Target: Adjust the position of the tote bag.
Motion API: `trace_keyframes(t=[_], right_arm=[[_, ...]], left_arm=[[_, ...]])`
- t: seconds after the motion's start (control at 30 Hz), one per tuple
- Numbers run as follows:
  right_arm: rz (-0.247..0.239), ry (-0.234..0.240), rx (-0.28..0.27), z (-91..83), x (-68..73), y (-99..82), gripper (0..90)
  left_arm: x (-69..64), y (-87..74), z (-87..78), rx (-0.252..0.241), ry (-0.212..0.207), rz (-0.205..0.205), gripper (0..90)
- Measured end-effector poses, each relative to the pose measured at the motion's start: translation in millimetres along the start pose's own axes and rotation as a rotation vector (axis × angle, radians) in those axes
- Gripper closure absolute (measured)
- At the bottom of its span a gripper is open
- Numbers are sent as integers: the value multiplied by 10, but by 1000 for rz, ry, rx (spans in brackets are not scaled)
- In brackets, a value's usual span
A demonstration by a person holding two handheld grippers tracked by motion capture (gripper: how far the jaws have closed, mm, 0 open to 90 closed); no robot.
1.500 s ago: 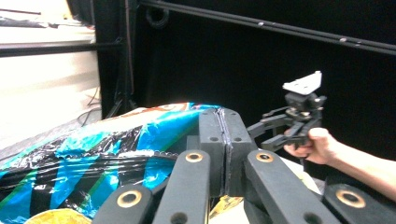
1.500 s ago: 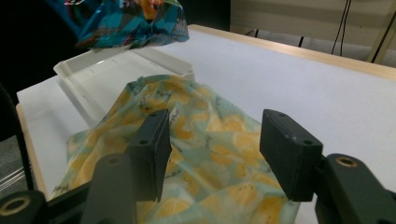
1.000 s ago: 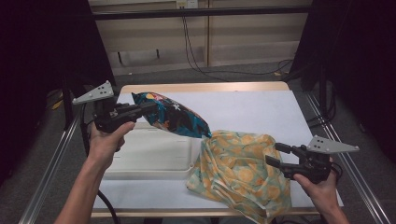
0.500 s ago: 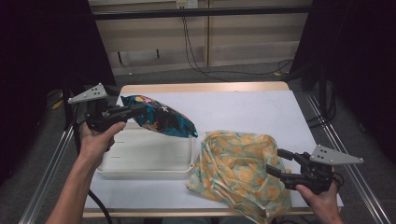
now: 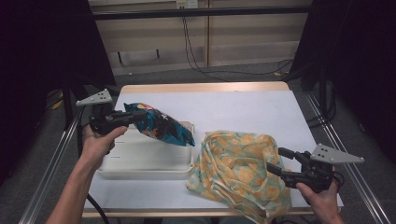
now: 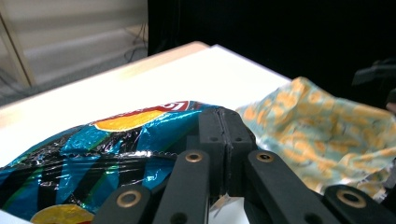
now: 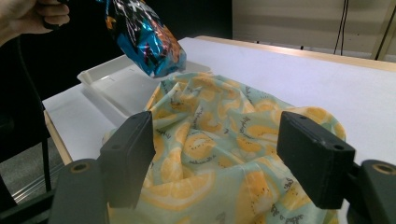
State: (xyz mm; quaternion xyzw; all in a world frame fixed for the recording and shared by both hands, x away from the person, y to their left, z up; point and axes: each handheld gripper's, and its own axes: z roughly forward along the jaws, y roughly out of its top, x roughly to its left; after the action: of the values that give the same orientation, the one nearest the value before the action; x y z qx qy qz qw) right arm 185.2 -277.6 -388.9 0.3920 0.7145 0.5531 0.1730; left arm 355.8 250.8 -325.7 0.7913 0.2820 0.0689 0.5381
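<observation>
A white-topped table [image 5: 243, 109] carries the scene, seen from above the person's side. On its near right a crumpled cloth bag printed with lemons [image 5: 238, 172] lies slumped, its lower edge spilling over the table's front edge. To the left of the bag, just beside it, sits a shallow white tray [image 5: 140, 161]. A shiny blue snack bag [image 5: 161, 126] hangs tilted above the tray's far half, gripped at its left end by the left gripper [image 5: 127, 116], whose jaws are clamped tight on the foil's sealed edge; in the left gripper view the pads meet over the crinkled packet. The right gripper [image 5: 276, 160] hovers at the cloth bag's right side, its jaws having just been opening, now spread wide with nothing pinched between them.
</observation>
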Motion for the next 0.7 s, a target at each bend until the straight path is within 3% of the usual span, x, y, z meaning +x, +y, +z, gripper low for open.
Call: trace_keyframes(t=[0.13, 0.33, 0.47, 0.57, 0.63, 0.7], right_arm=[[-7, 8, -4, 15, 4, 5, 278], [-9, 13, -6, 31, 1, 12, 277], [-10, 11, -5, 23, -1, 4, 277], [-6, 8, -5, 25, -6, 8, 277], [-10, 9, -5, 22, -5, 9, 277], [-13, 9, -5, 23, 1, 9, 277]], left_arm=[[68, -86, 87, 12, -17, -17, 894], [105, -81, 136, 21, -65, -13, 893], [155, -117, 100, 68, -93, -15, 889], [180, -140, 49, 99, -87, -16, 886], [198, -141, 14, 160, -103, -7, 881], [235, -129, -40, 213, -60, -8, 871]])
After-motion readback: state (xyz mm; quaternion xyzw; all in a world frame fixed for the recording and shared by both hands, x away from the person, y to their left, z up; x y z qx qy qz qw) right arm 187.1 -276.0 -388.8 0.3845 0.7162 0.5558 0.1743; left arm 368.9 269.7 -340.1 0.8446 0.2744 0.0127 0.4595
